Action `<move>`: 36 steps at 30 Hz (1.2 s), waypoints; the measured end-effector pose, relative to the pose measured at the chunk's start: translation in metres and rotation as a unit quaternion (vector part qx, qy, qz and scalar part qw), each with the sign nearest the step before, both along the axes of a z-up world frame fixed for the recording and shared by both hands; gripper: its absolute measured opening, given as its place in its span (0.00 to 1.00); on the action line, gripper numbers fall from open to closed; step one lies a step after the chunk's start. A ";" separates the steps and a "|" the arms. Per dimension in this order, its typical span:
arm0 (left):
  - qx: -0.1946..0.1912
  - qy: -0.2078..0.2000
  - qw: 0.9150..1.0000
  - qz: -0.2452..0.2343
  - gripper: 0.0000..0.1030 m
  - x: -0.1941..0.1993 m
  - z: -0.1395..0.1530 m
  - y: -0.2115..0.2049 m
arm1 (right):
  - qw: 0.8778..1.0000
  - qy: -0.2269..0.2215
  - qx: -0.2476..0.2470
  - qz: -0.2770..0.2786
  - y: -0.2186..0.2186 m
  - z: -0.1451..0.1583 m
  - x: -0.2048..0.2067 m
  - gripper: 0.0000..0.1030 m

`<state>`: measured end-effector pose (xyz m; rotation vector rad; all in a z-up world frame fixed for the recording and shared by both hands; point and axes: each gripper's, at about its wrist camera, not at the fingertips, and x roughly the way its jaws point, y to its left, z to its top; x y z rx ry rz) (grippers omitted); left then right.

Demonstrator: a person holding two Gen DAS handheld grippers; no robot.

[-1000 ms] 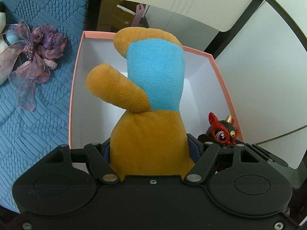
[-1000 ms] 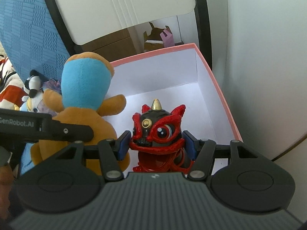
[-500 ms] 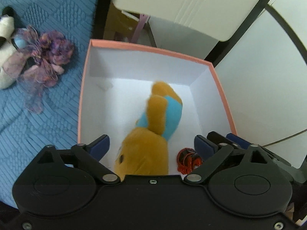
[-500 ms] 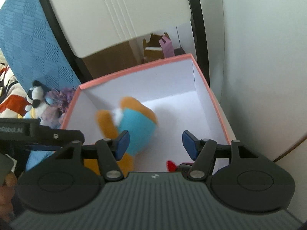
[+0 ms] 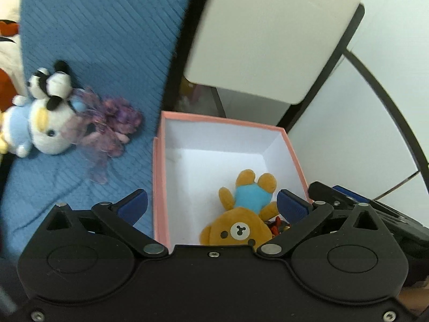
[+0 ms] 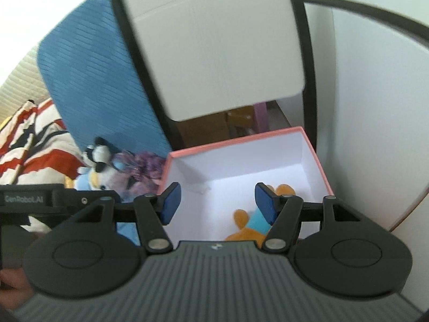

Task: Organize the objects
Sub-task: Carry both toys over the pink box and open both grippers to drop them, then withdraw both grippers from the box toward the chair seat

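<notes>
A pink box (image 5: 161, 177) with a white inside stands open on the blue cover. A brown bear plush in a blue shirt (image 5: 241, 220) lies in its near right corner, also in the right wrist view (image 6: 252, 222). A red and black lion toy (image 5: 277, 226) lies beside the bear, mostly hidden. My left gripper (image 5: 211, 205) is open and empty above the box's near edge. My right gripper (image 6: 218, 202) is open and empty above the box (image 6: 319, 166).
A white and blue plush with purple ribbon (image 5: 51, 123) lies on the blue cover (image 5: 80, 53) left of the box, also in the right wrist view (image 6: 107, 171). A white chair back (image 5: 268, 35) and cardboard boxes (image 6: 236, 126) stand behind. A red-striped cloth (image 6: 32, 139) lies at the left.
Both grippers opened and let go: the bear and the lion toy dropped into the box. Both grippers then drew back and rose, so the box looks smaller.
</notes>
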<state>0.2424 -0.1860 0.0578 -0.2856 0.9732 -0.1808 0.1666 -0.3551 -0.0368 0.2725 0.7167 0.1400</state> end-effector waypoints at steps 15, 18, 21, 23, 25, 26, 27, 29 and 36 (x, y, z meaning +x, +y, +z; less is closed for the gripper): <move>0.028 -0.042 0.998 0.037 1.00 -0.097 0.064 0.102 | 0.999 -0.026 -0.003 0.040 0.096 0.035 -0.056 0.62; 0.050 -0.042 0.997 0.039 1.00 -0.113 0.066 0.113 | 0.999 -0.017 -0.004 0.040 0.113 0.027 -0.062 0.62; 0.037 -0.044 0.998 0.033 1.00 -0.126 0.066 0.128 | 0.999 -0.010 -0.001 0.049 0.130 0.020 -0.066 0.62; 0.033 -0.039 0.998 0.036 1.00 -0.131 0.063 0.138 | 0.999 -0.010 -0.007 0.052 0.141 0.013 -0.065 0.62; 0.029 -0.035 0.998 0.032 1.00 -0.135 0.060 0.146 | 0.998 -0.011 -0.005 0.055 0.150 0.005 -0.065 0.62; 0.027 -0.032 0.999 0.031 1.00 -0.136 0.057 0.150 | 0.999 -0.009 -0.005 0.053 0.155 0.000 -0.064 0.62; 0.025 -0.029 0.999 0.029 1.00 -0.137 0.055 0.154 | 0.999 -0.007 -0.004 0.052 0.159 -0.006 -0.062 0.62; 0.019 -0.026 0.999 0.026 1.00 -0.137 0.050 0.161 | 0.998 -0.007 0.001 0.055 0.168 -0.015 -0.061 0.62; -0.003 -0.004 0.999 0.053 1.00 -0.130 0.036 0.193 | 0.998 0.008 0.018 0.055 0.183 -0.043 -0.047 0.62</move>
